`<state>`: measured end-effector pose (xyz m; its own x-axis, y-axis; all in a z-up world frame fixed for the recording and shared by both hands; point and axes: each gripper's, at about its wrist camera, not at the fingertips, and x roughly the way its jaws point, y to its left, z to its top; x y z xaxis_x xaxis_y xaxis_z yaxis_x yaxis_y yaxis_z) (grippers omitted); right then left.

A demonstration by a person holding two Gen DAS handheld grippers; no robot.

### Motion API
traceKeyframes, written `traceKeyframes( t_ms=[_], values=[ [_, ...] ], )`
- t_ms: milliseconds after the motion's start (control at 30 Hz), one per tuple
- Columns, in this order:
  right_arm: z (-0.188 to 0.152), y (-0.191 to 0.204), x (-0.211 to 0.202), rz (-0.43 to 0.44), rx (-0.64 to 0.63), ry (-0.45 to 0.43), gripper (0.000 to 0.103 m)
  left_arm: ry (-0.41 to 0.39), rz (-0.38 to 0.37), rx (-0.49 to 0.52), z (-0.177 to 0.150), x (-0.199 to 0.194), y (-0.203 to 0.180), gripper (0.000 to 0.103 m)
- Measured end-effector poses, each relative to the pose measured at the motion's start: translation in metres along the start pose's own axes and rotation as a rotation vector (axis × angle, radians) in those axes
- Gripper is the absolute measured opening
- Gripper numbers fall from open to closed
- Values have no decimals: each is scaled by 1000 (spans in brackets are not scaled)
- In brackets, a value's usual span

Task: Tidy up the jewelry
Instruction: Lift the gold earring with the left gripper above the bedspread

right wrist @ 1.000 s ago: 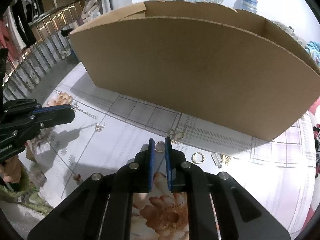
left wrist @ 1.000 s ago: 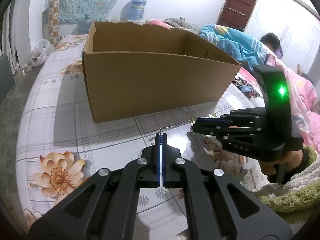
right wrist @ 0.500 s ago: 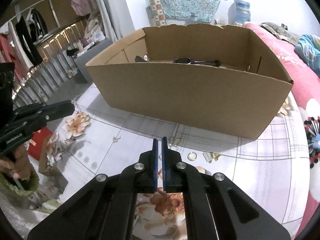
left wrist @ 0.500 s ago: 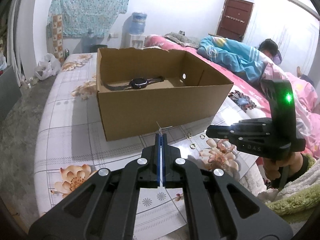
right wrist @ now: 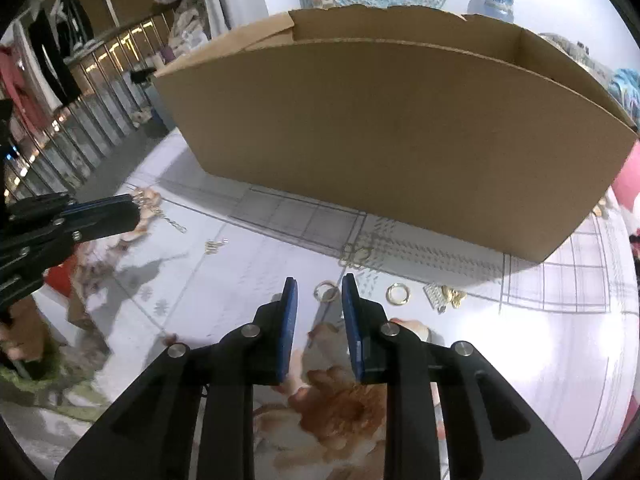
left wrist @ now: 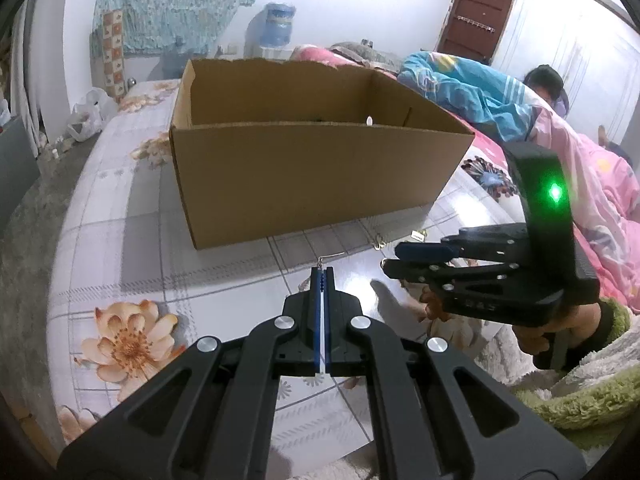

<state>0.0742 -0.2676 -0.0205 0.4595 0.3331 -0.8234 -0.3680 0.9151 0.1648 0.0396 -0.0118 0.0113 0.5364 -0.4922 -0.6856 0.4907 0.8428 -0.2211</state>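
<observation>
Since half a second ago our right tongs (right wrist: 318, 294) have opened and dropped to straddle a ring (right wrist: 325, 291) on the worktop (right wrist: 240, 280) before the box (right wrist: 380, 136); our left tongs (left wrist: 322, 276) stay pinched on an earring (left wrist: 323, 261), ready for boxing.

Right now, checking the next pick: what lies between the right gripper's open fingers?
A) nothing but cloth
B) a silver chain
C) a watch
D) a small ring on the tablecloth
D: the right gripper is open, with a small ring lying between its fingertips.
</observation>
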Motion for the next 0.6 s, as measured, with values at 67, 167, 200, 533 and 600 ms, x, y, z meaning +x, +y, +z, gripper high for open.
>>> traceKeyframes(
  t_ms=[67,167,200,533,600],
  values=[
    [0,3,3,-21,-25,-3,22,6,-2,-2,-1,3,0,0],
    [1,9,6,-56,-65,-6,13,9,-5,-2,-3,6,1,0],
    [1,8,6,-47,-61,-4,13,9,-6,-3,-3,7,1,0],
    [0,1,2,-1,5,-13,12,-12,-4,-5,-3,4,1,0],
    [0,1,-4,5,14,-24,12,-22,-4,-3,-1,0,0,0]
  ],
)
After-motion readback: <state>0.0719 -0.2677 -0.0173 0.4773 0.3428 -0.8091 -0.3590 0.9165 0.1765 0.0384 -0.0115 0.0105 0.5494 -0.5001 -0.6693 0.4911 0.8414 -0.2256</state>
